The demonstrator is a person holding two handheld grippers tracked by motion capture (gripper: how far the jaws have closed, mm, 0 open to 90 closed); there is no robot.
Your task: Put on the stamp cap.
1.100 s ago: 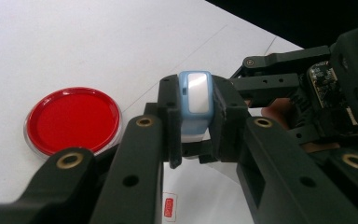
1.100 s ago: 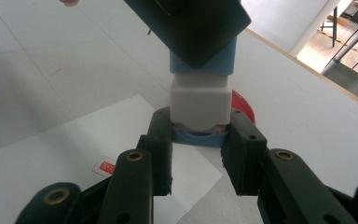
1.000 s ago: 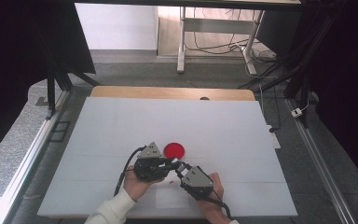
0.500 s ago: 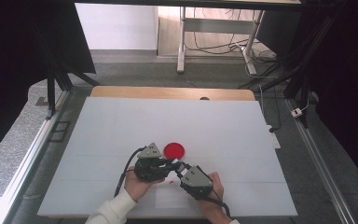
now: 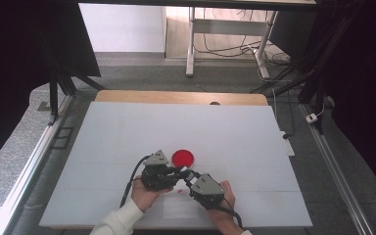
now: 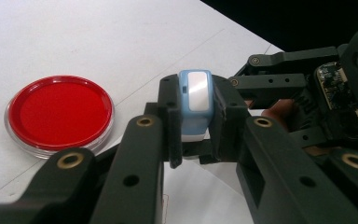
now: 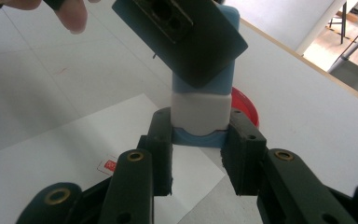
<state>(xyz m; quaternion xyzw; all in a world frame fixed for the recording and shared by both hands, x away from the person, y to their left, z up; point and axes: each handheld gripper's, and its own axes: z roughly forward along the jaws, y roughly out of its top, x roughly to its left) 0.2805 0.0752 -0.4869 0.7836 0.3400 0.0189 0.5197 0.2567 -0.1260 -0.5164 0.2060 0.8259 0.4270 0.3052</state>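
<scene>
A small blue and white block (image 6: 195,93) is held between both grippers, just above the white table (image 5: 127,132). My left gripper (image 6: 196,122) is shut on its blue upper part, which has a pale shiny panel. My right gripper (image 7: 199,133) is shut on the white lower part (image 7: 199,111), with a blue base under it. In the high view the left gripper (image 5: 181,172) and the right gripper (image 5: 190,176) meet tip to tip near the table's front middle. A red round dish (image 5: 182,157) with a clear rim lies flat just beyond them; it is also at the left (image 6: 59,114) in the left gripper view.
A white sheet of paper (image 5: 178,209) lies under the hands near the front edge, with a small red mark (image 5: 180,191) on it. A wooden strip (image 5: 176,97) borders the table's far side. Metal rails run along both sides.
</scene>
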